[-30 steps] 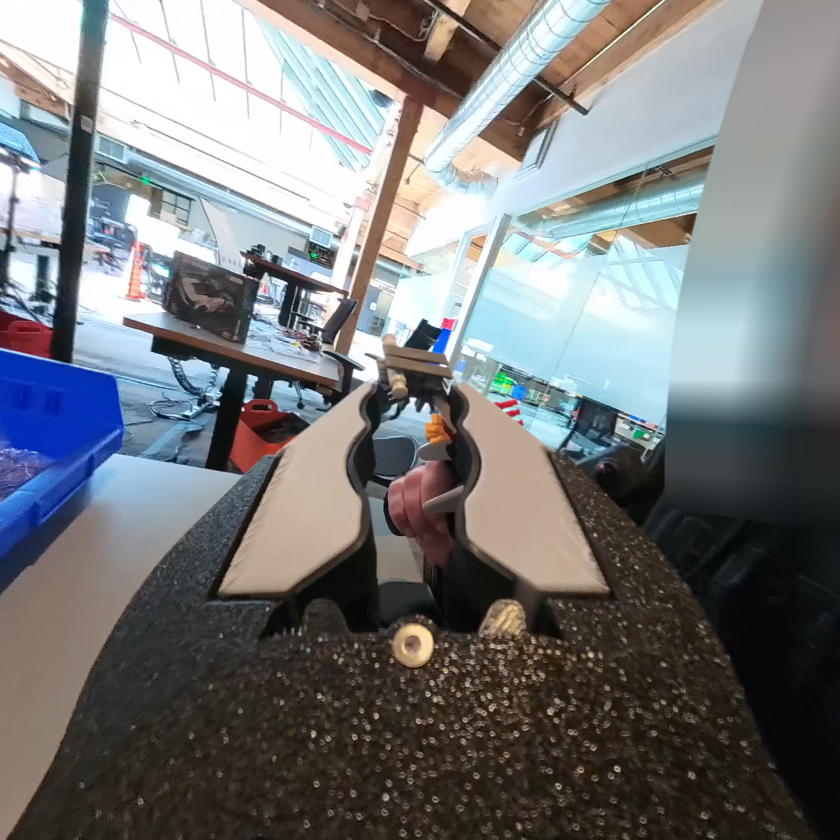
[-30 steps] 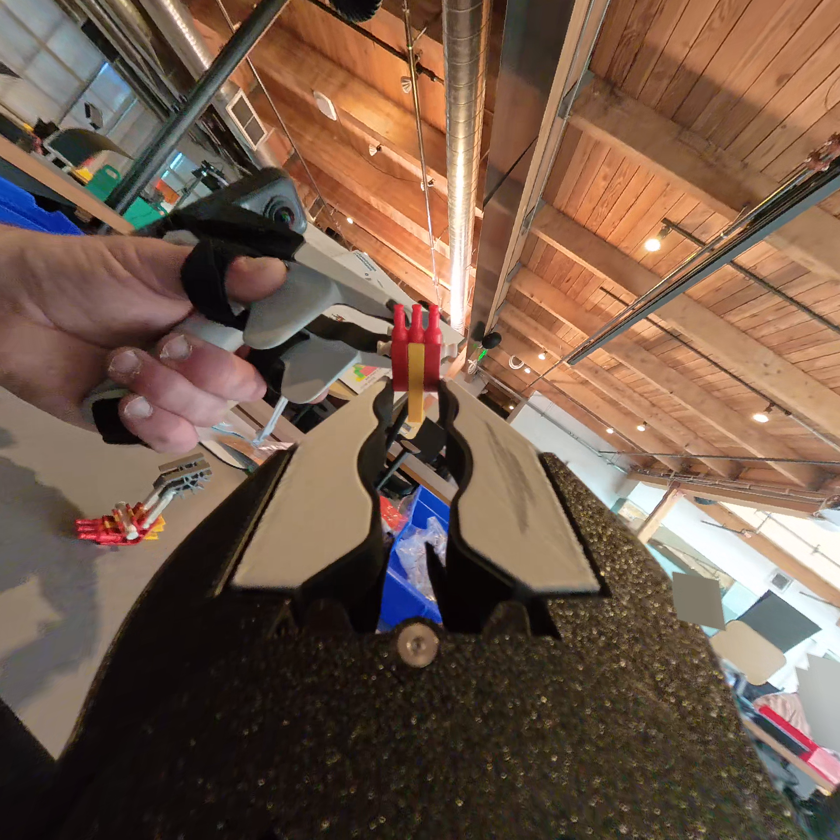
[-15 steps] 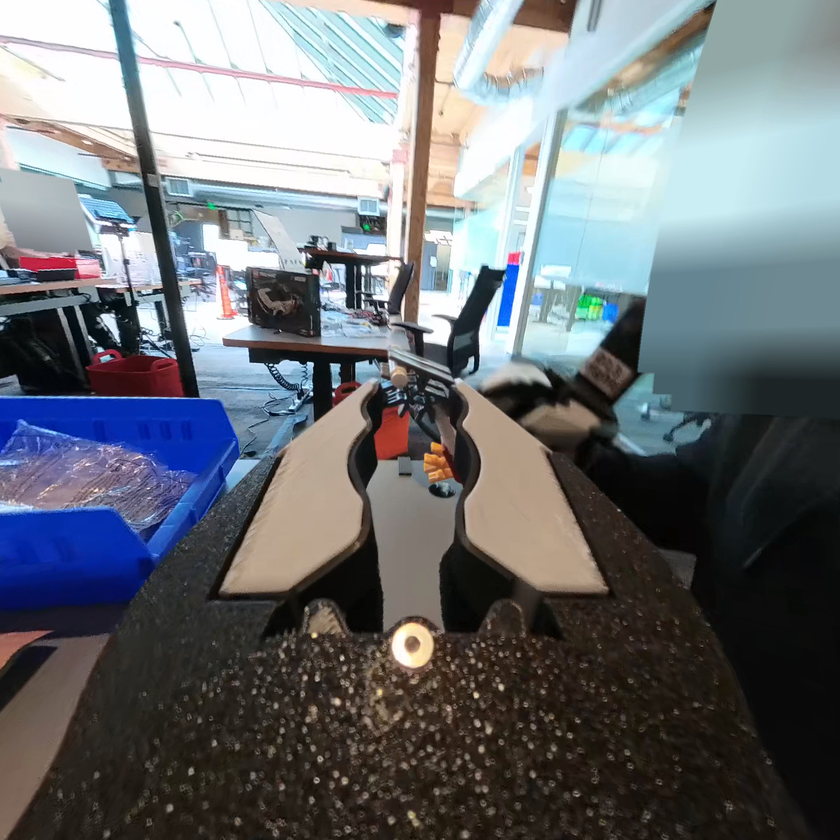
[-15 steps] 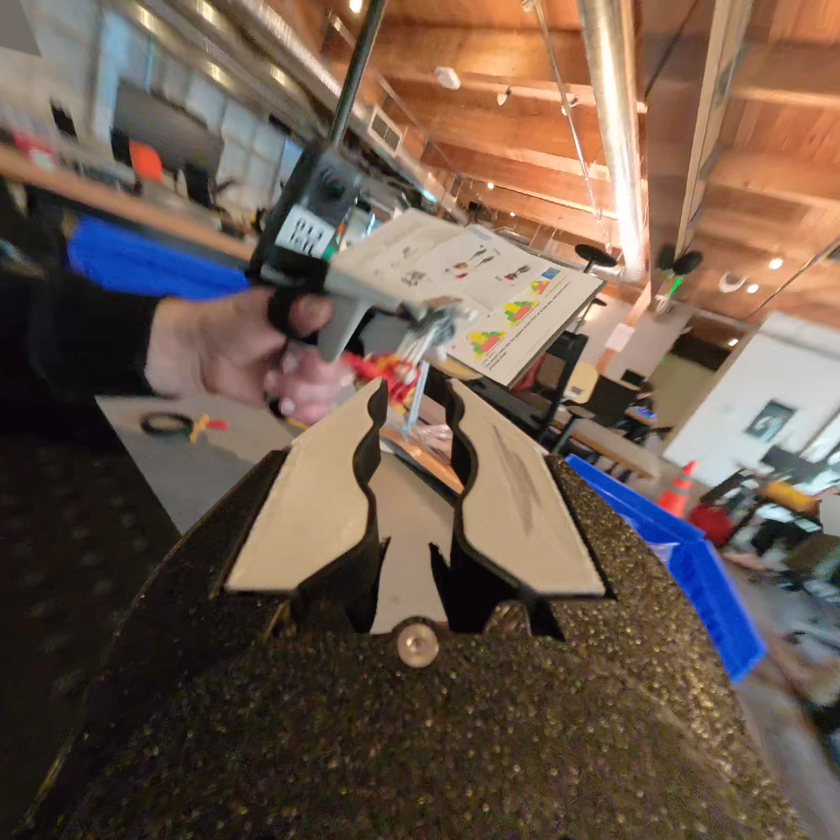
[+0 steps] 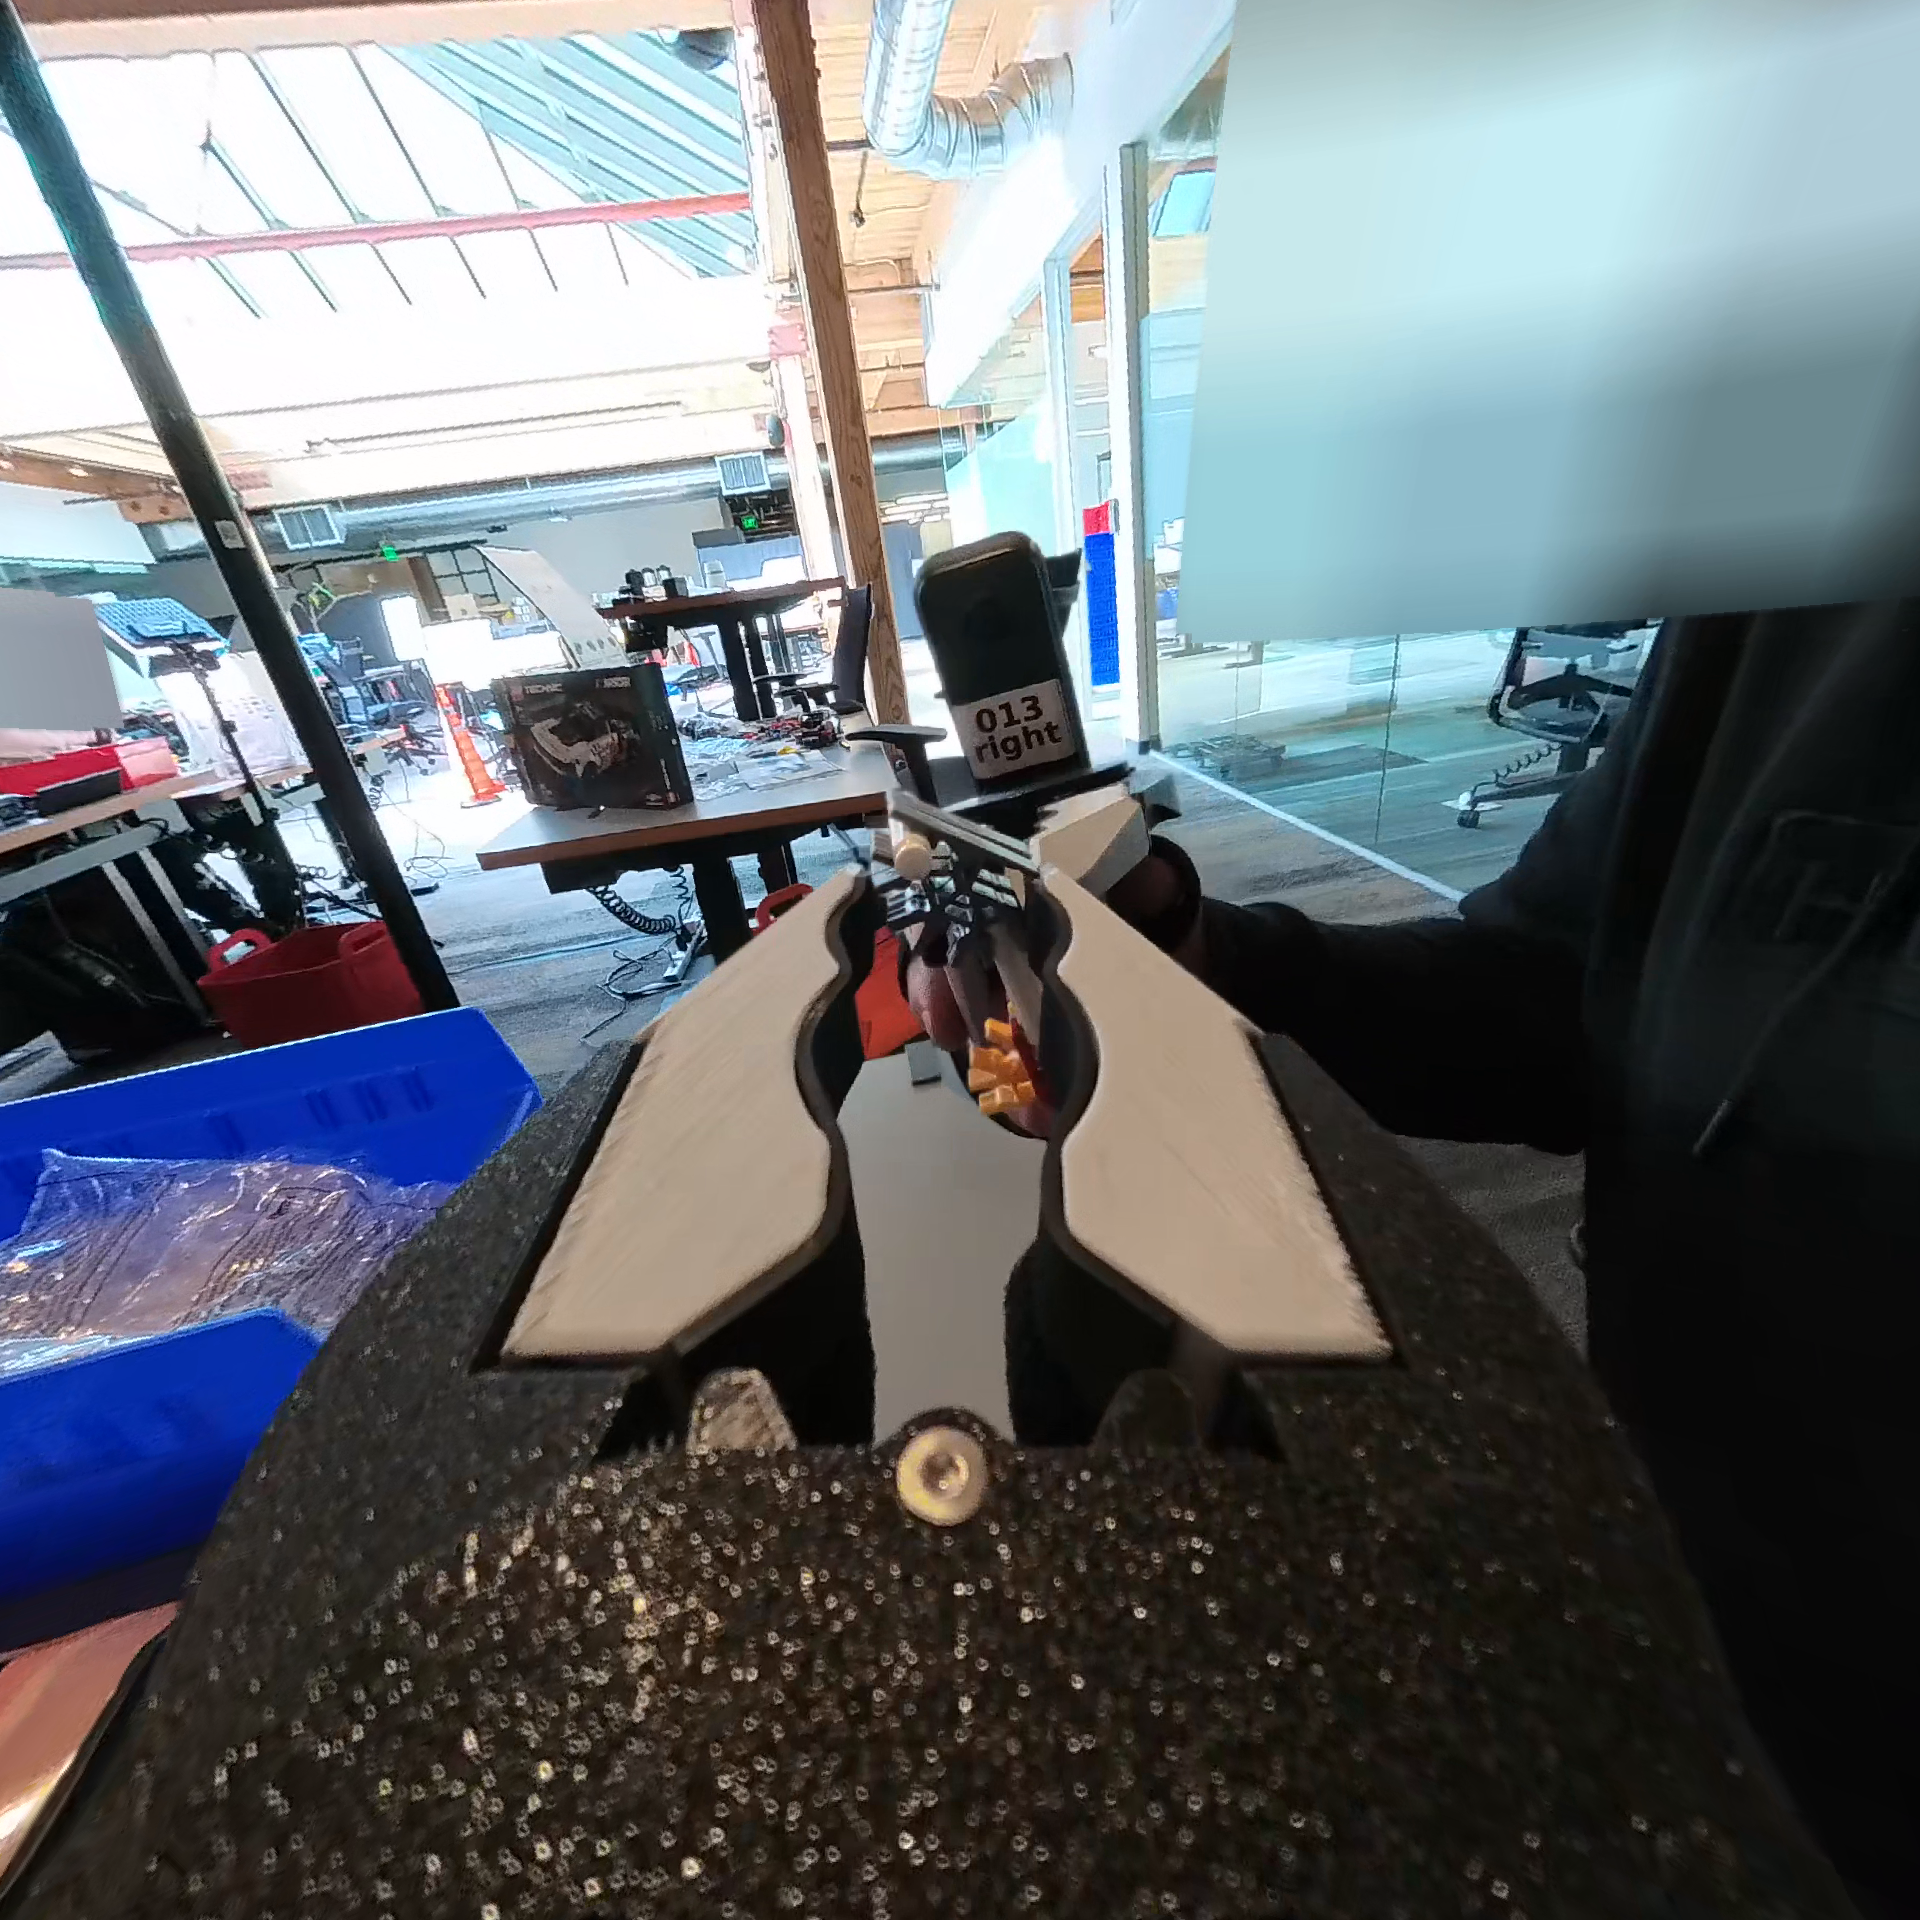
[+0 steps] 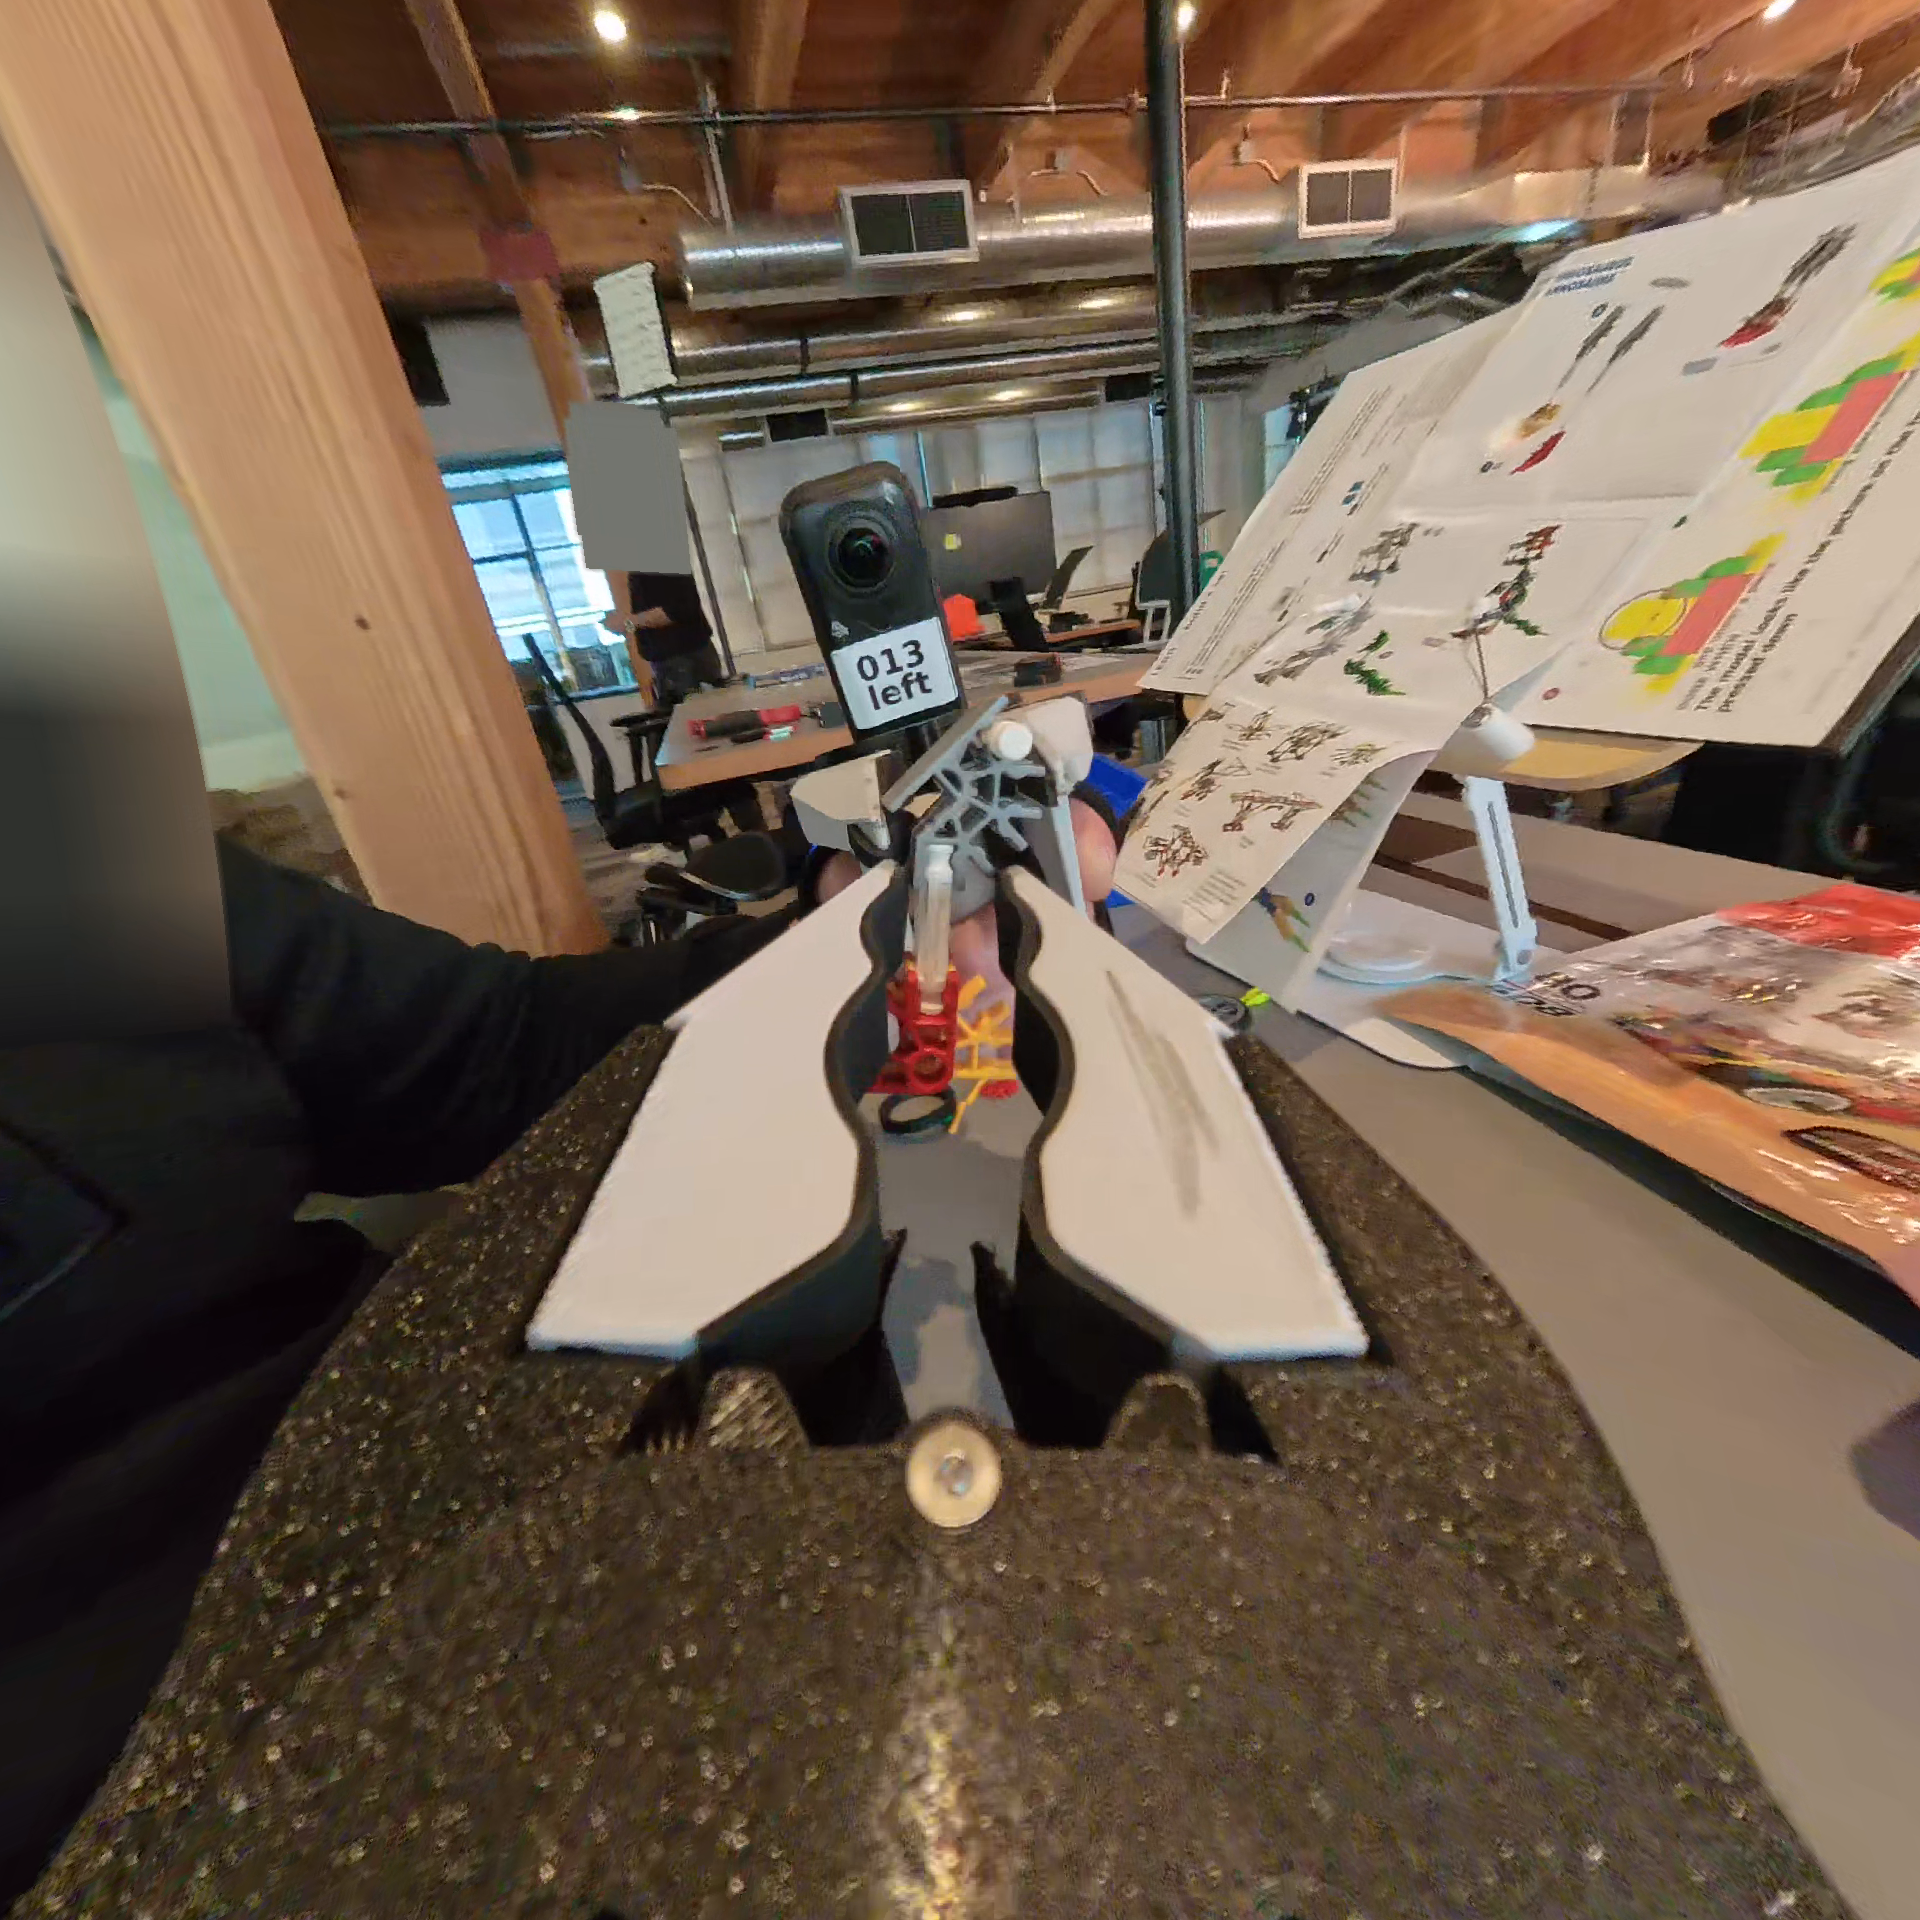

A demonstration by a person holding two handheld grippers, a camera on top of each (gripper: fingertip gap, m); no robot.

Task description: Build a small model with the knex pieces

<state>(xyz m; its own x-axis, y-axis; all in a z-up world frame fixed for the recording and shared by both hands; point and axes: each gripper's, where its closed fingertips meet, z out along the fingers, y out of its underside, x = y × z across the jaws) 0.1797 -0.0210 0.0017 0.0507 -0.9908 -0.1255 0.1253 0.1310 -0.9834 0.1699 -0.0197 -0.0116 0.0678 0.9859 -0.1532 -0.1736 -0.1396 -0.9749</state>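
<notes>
My left gripper (image 5: 951, 894) is shut on a grey snowflake connector (image 5: 951, 906) that carries a flat grey rod and a white rod end. An orange part (image 5: 997, 1070) hangs below it. My right gripper (image 6: 951, 888) faces it tip to tip. In the right wrist view the grey connector (image 6: 971, 805) sits between the far left gripper's white fingers. A clear rod (image 6: 933, 914) runs down from it into a red connector (image 6: 920, 1029) with yellow parts. These fill the narrow gap between my right pads, so the right gripper looks shut on them.
A blue bin (image 5: 260, 1091) with plastic bags is at the left. An instruction sheet (image 6: 1507, 540) leans on a white stand at the right, with a bag of parts (image 6: 1714, 1018) in front. A black ring (image 6: 914, 1120) lies on the grey table (image 6: 1558, 1351). A dark sleeve (image 6: 416, 1018) crosses at the left. My left and right fingertips are right by each other.
Both views have swung down from the ceiling to level. The grippers now face each other closely. The red piece sits lower between my right pads, with the clear rod meeting it.
</notes>
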